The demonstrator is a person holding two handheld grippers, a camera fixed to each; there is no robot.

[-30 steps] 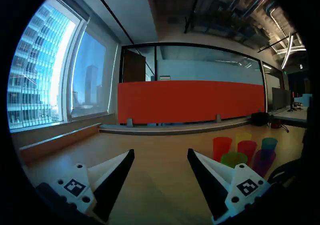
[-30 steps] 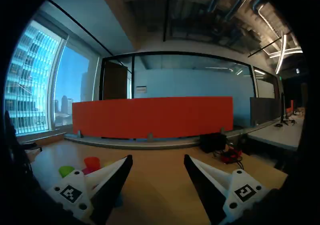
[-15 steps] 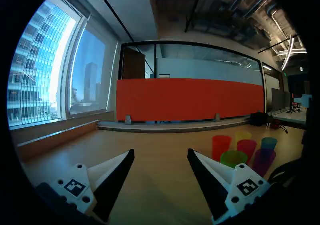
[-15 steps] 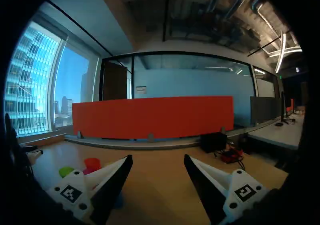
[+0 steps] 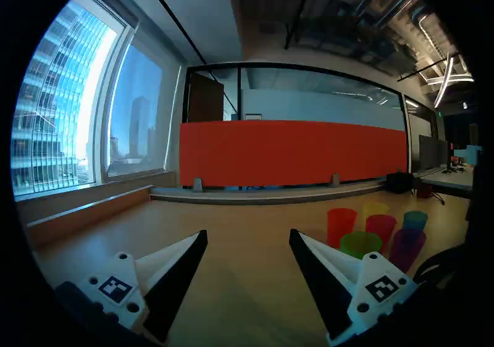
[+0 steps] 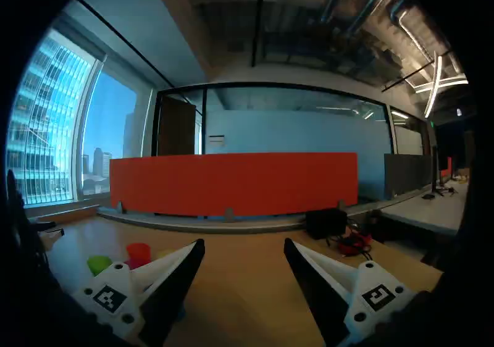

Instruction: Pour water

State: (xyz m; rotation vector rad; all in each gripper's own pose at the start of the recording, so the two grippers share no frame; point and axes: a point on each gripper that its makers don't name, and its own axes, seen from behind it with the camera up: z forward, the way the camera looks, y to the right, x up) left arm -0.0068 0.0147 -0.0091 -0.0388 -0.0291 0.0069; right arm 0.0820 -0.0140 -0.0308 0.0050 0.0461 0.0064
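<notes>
left gripper [image 5: 247, 233] has its fingers spread wide with nothing gripped, just bare wooden desk [image 5: 185, 214] in the gap; same for the right gripper [image 6: 243, 242], fingers wide apart over the same wood; straight ahead of both pairs of fingers there's plenty of open surface running to the far edge, where a long red partition [image 5: 293, 152] closes it off; out past the left finger in the left gripper view a raised wooden ledge [image 5: 86, 214] runs under the big windows [image 5: 62, 106], so that side is boxed in too

the cups sit bunched together ahead and to the right of the left gripper's right finger: orange cup [image 5: 341, 223], yellow cup [image 5: 375, 209], pink cup [image 5: 381, 226], teal cup [image 5: 415, 219], green cup [image 5: 360, 243] nearest that finger, purple cup [image 5: 404, 248] just beside the finger's outer edge; all standing upright, long axis vertical, mouths pointing up; they're packed tight and overlap each other, so I can't tell if they actually touch; can't see inside any of them either; in the right gripper view the same bunch peeks out left of the left finger, partly hidden behind it

other stuff: a black bag [image 6: 326, 222] and a red thing with tangled cables [image 6: 353, 243] sit far ahead of the right gripper's right finger, near the far edge; a pale second desk [image 6: 426, 214] lies further right of that finger
</notes>
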